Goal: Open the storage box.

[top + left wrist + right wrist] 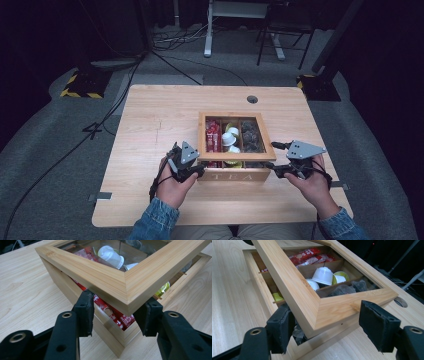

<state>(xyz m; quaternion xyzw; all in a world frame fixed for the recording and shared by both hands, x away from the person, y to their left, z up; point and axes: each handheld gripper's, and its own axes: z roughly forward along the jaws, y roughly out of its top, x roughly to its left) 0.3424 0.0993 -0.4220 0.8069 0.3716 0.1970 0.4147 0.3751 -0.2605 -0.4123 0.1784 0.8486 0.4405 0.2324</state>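
high view: a wooden tea box (235,172) sits near the front of the surface (150,120), left tongs (192,170) and right tongs (278,170) at its front corners. left gripper view: spread jaws straddle the raised lid (120,277) corner (red packets (117,317) below). right gripper view: jaws spread likewise, white cups (323,275) inside.

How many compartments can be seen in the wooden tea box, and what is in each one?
3. In the tea box, the left compartment holds red packets, the middle one white and yellow capsules, the right one dark tea bags. The lid frame may hide more.
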